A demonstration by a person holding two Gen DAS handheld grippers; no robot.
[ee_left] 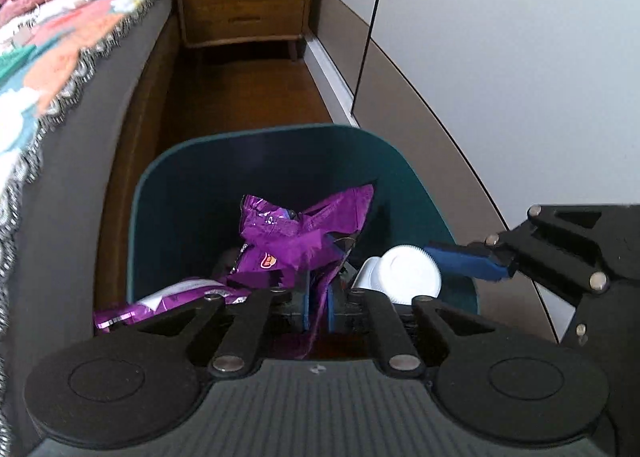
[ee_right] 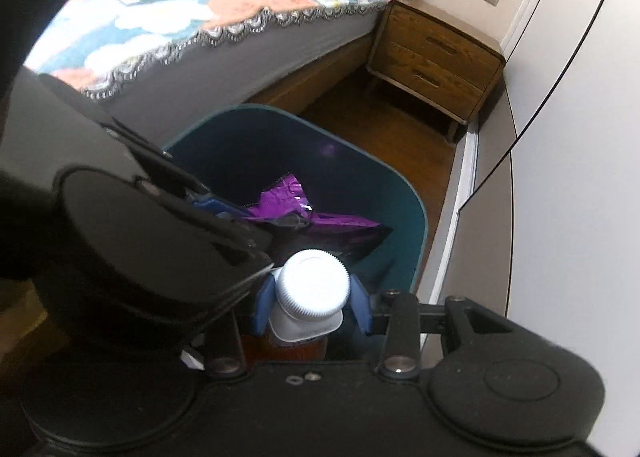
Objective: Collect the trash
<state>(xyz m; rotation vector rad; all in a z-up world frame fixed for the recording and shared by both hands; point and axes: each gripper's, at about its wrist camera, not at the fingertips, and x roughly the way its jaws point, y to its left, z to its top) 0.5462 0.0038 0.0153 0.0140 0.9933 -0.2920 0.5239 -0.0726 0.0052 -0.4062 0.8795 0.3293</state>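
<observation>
Nearest the left wrist camera, the left gripper point(ee_left: 318, 307) pinches a purple snack wrapper point(ee_left: 298, 235) over the teal bin point(ee_left: 168, 193). At three o'clock, the right gripper point(ee_right: 310, 303) clamps a white-capped bottle point(ee_right: 310, 283) above the bin's rim. Beyond, at twelve o'clock, stands a wooden nightstand point(ee_left: 244, 1); a bed point(ee_left: 92, 69) flanks at nine.

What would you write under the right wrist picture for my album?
Right gripper holds a white-capped bottle over the teal bin, purple wrapper inside.
</observation>
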